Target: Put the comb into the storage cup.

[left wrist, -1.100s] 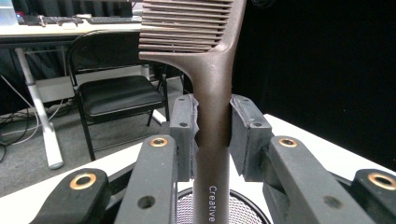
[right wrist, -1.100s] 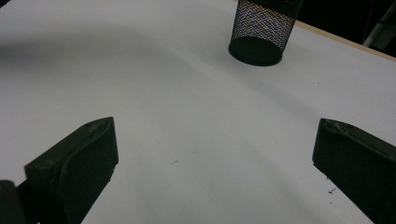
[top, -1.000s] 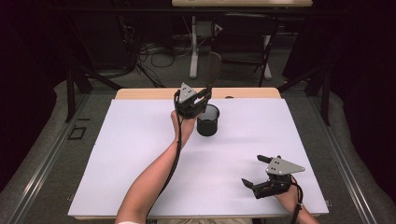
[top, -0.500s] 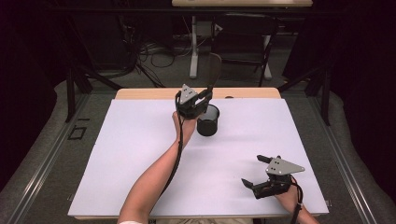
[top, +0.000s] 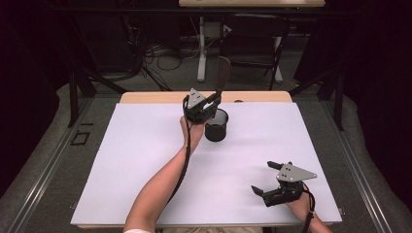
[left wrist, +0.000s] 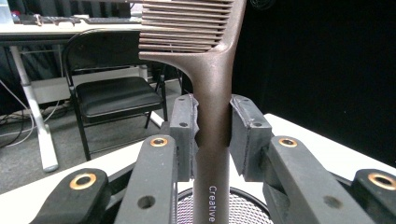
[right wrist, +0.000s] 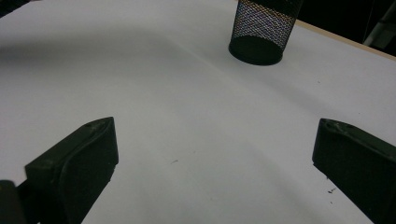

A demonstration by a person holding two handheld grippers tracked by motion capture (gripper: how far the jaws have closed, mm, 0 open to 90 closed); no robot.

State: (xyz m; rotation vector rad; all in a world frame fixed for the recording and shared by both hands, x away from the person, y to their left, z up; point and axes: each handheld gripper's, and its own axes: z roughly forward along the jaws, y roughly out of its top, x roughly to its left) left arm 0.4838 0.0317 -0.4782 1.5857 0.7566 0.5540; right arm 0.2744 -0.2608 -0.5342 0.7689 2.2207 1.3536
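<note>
My left gripper (top: 212, 99) is held up at the far middle of the table, shut on the handle of a brown comb (left wrist: 212, 93). The comb (top: 222, 73) stands upright, teeth at the top, its lower end right over a black mesh cup (top: 216, 127). The cup's rim (left wrist: 233, 205) shows just under the jaws in the left gripper view. My right gripper (top: 262, 177) rests near the front right of the white table cover, open, with nothing between its fingers (right wrist: 74, 163). In the right gripper view the mesh cup (right wrist: 264, 28) stands far ahead.
A white sheet (top: 145, 160) covers the table, with a wooden strip (top: 155, 97) along the far edge. Beyond it stand a black folding chair (left wrist: 112, 88) and a desk leg (top: 201, 53) with cables on the floor.
</note>
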